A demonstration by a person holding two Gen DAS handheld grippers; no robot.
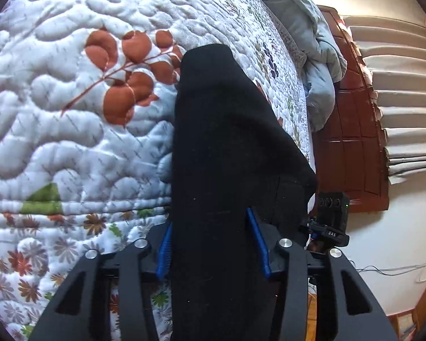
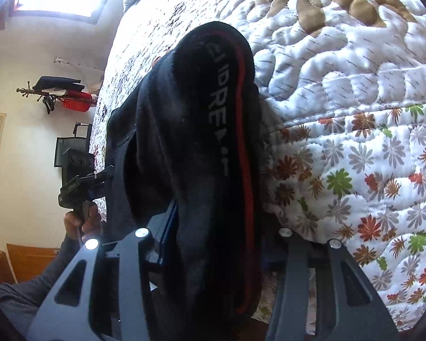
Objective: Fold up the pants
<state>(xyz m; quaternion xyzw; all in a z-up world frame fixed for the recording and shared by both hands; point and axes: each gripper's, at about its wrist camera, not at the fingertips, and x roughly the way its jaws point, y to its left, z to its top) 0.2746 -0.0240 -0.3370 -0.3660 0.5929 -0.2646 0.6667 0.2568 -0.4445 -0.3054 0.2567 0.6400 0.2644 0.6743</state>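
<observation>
While the black pants are held up over the quilt, a thick bunch of their cloth is clamped between the blue pads of the left gripper, and the fabric is draped forward over the jaws so that it rises above the quilt's rust-coloured leaf print. In the right wrist view the pants are gripped again, this time by the right gripper, whose jaws are closed on a folded band marked with a red stripe and grey lettering. Both ends of the garment are thus lifted off the quilt, and it cannot be told whether any part is touching the bedding below. Beside the quilt, toward the head of the bed, a pale blue blanket is heaped, and beyond it a dark wooden headboard is set against pleated cream curtains. In the right wrist view the left gripper is seen at the quilt's far edge, carried by the left hand, and a red item is hung on the wall behind it.
</observation>
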